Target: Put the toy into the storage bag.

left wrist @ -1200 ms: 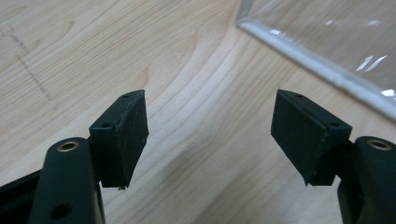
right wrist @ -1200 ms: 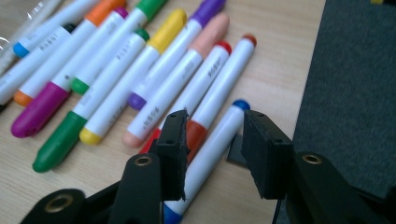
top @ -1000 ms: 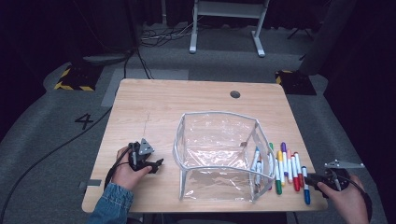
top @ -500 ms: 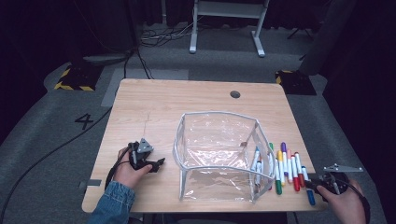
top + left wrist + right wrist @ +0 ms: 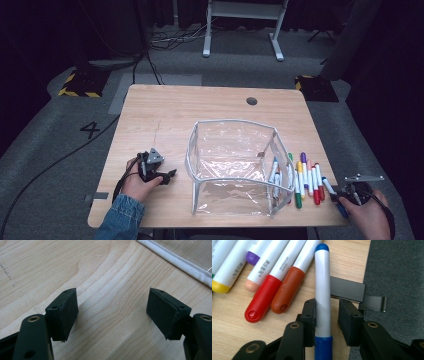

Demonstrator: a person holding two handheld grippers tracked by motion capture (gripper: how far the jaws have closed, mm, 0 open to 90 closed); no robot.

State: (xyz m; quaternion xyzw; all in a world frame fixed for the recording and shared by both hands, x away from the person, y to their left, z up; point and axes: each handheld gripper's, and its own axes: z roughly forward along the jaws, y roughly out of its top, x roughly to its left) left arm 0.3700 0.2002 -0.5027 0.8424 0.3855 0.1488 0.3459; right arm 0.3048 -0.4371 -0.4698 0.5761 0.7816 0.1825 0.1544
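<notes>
Closing around a white felt-tip marker with a blue cap point(image 5: 322, 290), the right gripper point(image 5: 327, 315) had just been narrowing its black jaws: the left pad touched the barrel while a sliver of gap remained on the other side, so nothing was pinched yet. That marker lay at the right end of a row of coloured markers point(image 5: 306, 177) on the light wooden table point(image 5: 165, 115), near the table's front right corner, with a red-capped marker point(image 5: 263, 298) and a brown-capped marker point(image 5: 287, 290) just beside it. Left of the row stood an open, clear plastic pouch with white piping point(image 5: 235, 167). On the pouch's far side, the left gripper point(image 5: 112, 312) rested low over bare wood, jaws spread wide and empty
</notes>
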